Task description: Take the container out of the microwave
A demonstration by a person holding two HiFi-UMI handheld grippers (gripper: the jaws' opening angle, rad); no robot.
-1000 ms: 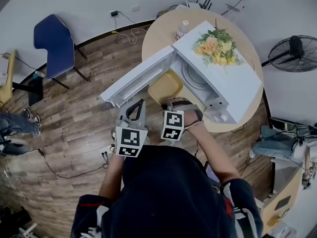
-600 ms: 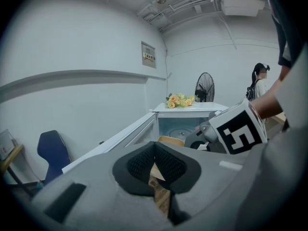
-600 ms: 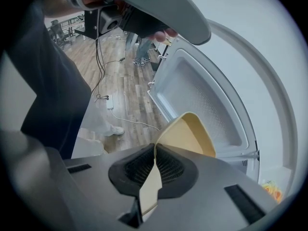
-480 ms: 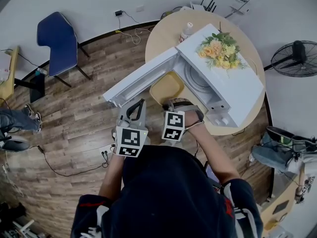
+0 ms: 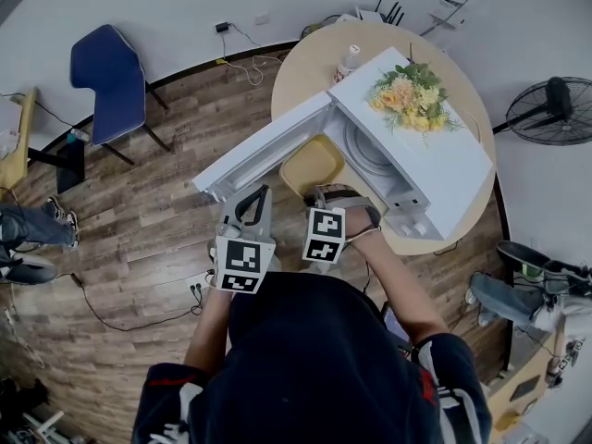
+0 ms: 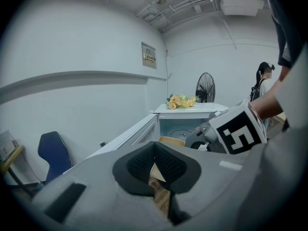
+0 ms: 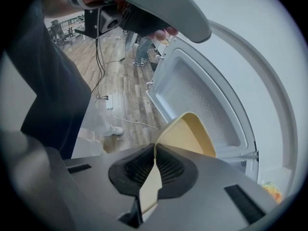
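A white microwave (image 5: 435, 155) stands on a round table (image 5: 305, 54) with its door (image 5: 264, 151) swung open to the left. A pale yellow container (image 5: 313, 163) sits tilted at the oven's mouth, over the door's inner side. My right gripper (image 5: 326, 195) is shut on its near rim; in the right gripper view the pads (image 7: 168, 165) pinch the thin yellow wall of the container (image 7: 190, 134). My left gripper (image 5: 252, 202) hangs beside it below the door, shut with nothing in it (image 6: 155, 150). From the left gripper view the container (image 6: 172, 140) shows in front of the cavity.
Yellow flowers (image 5: 407, 86) lie on the microwave's top and a bottle (image 5: 347, 58) stands behind it. A blue chair (image 5: 106, 72) is at the far left, a fan (image 5: 550, 109) at the right. A power strip and cables (image 5: 194, 289) lie on the wooden floor.
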